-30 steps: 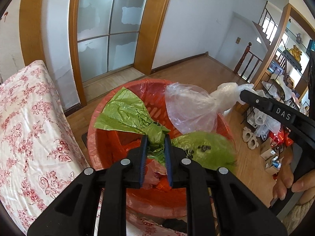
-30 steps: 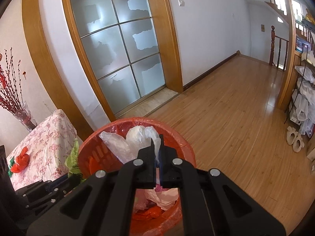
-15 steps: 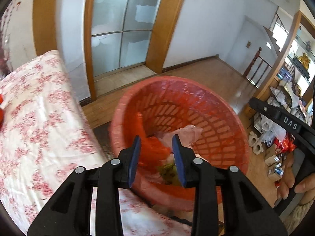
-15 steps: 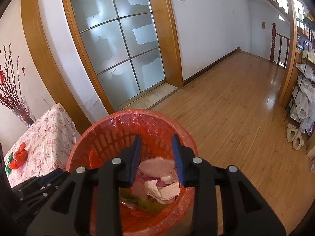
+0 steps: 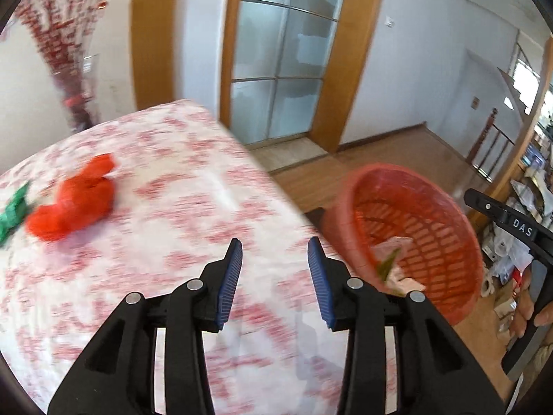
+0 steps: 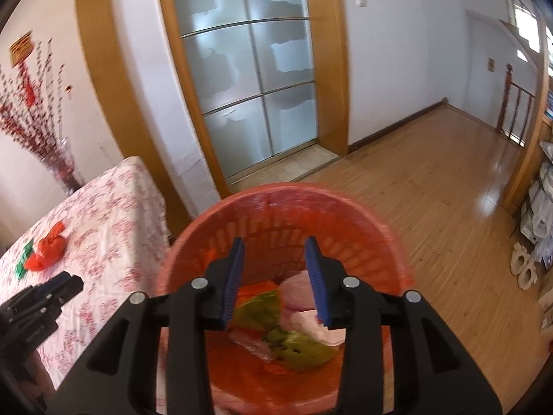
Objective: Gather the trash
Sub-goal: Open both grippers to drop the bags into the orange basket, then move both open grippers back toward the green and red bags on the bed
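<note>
Wooden flooring and frosted glass sliding doors frame a room where a table under a floral tablecloth [image 5: 179, 214] stands beside a red basket [image 6: 345, 214].

The left gripper [image 5: 274, 269] has its blue-padded fingers wide apart and holds nothing; it hangs over the near part of the cloth, pointing across the table. The right gripper [image 6: 274, 273] is likewise spread and empty, poised directly above the basket mouth.

Inside the basket lie a green plastic bag [image 6: 297, 346], pale crumpled wrappings [image 6: 311, 318] and some orange scraps, so part of the collection looks done. What remains, as far as can be seen, is a red plastic bag [image 5: 74, 207] on the far left of the table, with a small green piece [image 5: 12, 212] just beside it. Both sit well apart from the left gripper, with bare cloth between and nothing blocking the way across.

A vase of red blossom branches [image 6: 58, 166] stands at the table's far corner, beyond the remaining trash, and could be knocked by an overlong reach. Shelves of clutter line the right wall, away from the work. Motion blur softens the left view, so finer litter on the cloth cannot be ruled out.
</note>
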A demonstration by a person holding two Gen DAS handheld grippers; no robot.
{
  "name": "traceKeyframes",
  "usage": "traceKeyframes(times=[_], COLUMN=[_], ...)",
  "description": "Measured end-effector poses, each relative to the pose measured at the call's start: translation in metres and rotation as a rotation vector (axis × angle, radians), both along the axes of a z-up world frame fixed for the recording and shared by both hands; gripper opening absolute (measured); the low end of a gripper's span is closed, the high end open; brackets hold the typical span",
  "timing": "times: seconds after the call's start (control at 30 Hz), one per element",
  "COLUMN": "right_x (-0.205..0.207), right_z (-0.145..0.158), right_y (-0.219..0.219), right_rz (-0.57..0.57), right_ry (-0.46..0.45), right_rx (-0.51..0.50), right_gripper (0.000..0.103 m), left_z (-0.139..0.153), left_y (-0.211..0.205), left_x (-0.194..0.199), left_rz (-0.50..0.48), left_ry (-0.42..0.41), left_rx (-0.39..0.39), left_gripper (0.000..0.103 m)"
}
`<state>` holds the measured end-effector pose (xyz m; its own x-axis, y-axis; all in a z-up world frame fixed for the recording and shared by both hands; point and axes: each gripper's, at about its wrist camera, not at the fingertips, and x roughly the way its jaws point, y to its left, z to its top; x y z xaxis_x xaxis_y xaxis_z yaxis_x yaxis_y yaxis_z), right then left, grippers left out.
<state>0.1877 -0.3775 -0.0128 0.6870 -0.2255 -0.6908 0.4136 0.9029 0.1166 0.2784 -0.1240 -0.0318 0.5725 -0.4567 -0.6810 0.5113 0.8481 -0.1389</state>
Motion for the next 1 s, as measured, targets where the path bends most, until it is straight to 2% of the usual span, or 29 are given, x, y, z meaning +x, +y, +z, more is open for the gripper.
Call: traceKeyframes(times=[0.1, 0.2, 0.27, 0.4, 0.47, 0.57, 0.67, 0.8, 0.9, 1.0], right_x=[0.013, 0.026, 0.034, 0.054, 0.066, 0.084, 0.108, 0.140, 0.165, 0.185], right_z=[0.000, 0.000, 0.001, 0.002, 0.001, -0.001, -0.007, -0.018, -0.024, -0.030], right_y=[0.029, 0.060, 0.080, 0.127, 0.153, 0.190, 0.228, 0.266, 0.290, 0.307], right_rz=[0.062, 0.120, 0.159, 0.242, 0.278, 0.321, 0.359, 0.394, 0.389, 0.379], right_ry=[0.009, 0.011, 0.008, 0.002, -0.002, -0.006, 0.005, 0.032, 0.044, 0.058], right_rx=[-0.003, -0.004, -0.001, 0.007, 0.007, 0.002, 0.011, 0.081, 0.136, 0.151], right_gripper=[0.037, 0.043, 0.053, 0.060, 0.070, 0.076, 0.077, 0.077, 0.077, 0.077], left_z=[-0.001, -0.003, -0.004, -0.007, -0.008, -0.009, -0.011, -0.015, -0.018, -0.020], left_y=[0.031, 0.074, 0.099, 0.146, 0.173, 0.214, 0.242, 0.279, 0.296, 0.308], left_x=[0.006, 0.014, 0.018, 0.025, 0.031, 0.037, 0.040, 0.046, 0.048, 0.049], left_rz=[0.054, 0.123, 0.170, 0.269, 0.319, 0.404, 0.454, 0.511, 0.545, 0.568], left_ry=[-0.002, 0.007, 0.003, -0.008, -0.006, -0.015, -0.020, -0.009, -0.006, -0.007], left_rx=[0.007, 0.009, 0.015, 0.032, 0.031, 0.026, 0.023, 0.015, 0.017, 0.018], left_gripper=[0.045, 0.046, 0.049, 0.056, 0.058, 0.064, 0.067, 0.068, 0.070, 0.071])
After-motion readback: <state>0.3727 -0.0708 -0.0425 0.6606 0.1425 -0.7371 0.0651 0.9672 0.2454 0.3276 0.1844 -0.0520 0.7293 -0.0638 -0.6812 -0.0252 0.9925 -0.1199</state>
